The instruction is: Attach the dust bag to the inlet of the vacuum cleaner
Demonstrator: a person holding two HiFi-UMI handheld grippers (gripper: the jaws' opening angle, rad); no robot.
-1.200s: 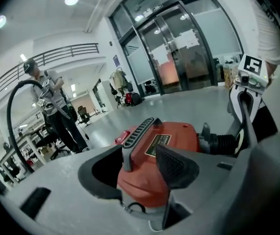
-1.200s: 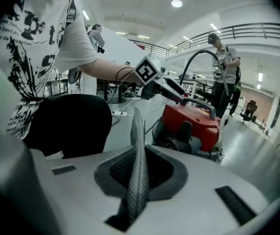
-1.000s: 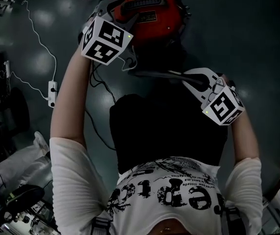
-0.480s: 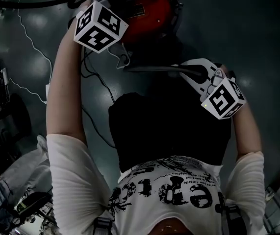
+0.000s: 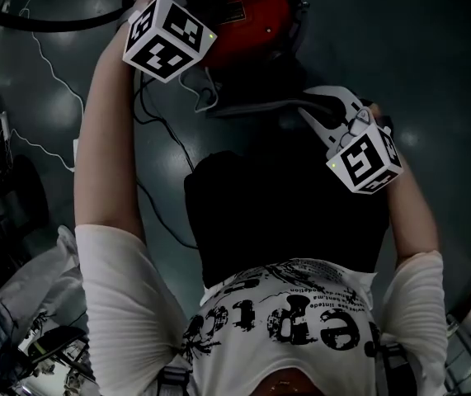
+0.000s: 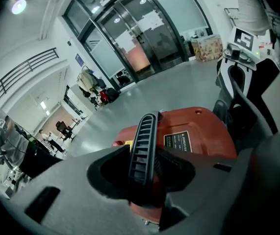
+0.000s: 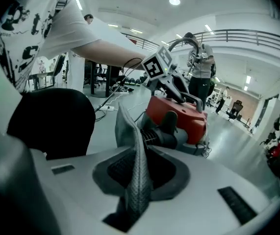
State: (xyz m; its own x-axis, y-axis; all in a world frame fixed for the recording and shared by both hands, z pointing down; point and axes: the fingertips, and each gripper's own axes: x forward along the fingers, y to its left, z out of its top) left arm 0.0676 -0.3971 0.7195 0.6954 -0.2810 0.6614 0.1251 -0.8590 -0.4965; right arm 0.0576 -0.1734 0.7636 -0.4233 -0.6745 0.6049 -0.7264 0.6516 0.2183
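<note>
Jaws: the left gripper (image 6: 144,163) is clamped on the handle (image 6: 143,141) of the vacuum cleaner (image 6: 201,131), with its pads pressed against both sides of the bar. The right gripper (image 7: 137,180) is closed on a fold of the dust bag (image 5: 284,213), with a strip of grey woven cloth (image 7: 130,131) pinched between its pads and standing up out of them.

Dust bag: a large, rounded, matt black mass of soft fabric. In the head view it lies between the person's printed white shirt (image 5: 284,328) and the cleaner. It is not yet seated on the cleaner.

Vacuum cleaner: a glossy red moulded shell with rounded corners that stands on the smooth, reflective grey floor (image 5: 433,73) beyond the bag. A ribbed black sleeve (image 7: 152,135) juts from its near end. The pinched cloth rises just in front of this sleeve, and contact between the two cannot be made out.

Handle: a long, slotted black plastic bar arching over the red shell.

Marker cubes: one white cube (image 5: 167,38) with black squares rides on the left gripper over the cleaner. The other (image 5: 365,161) rides on the right gripper, beside the bag.

Label: a small black rectangular plate (image 6: 178,142) on top of the shell.

Cable: a thin white cord (image 5: 49,64) snakes across the floor on the left.
</note>
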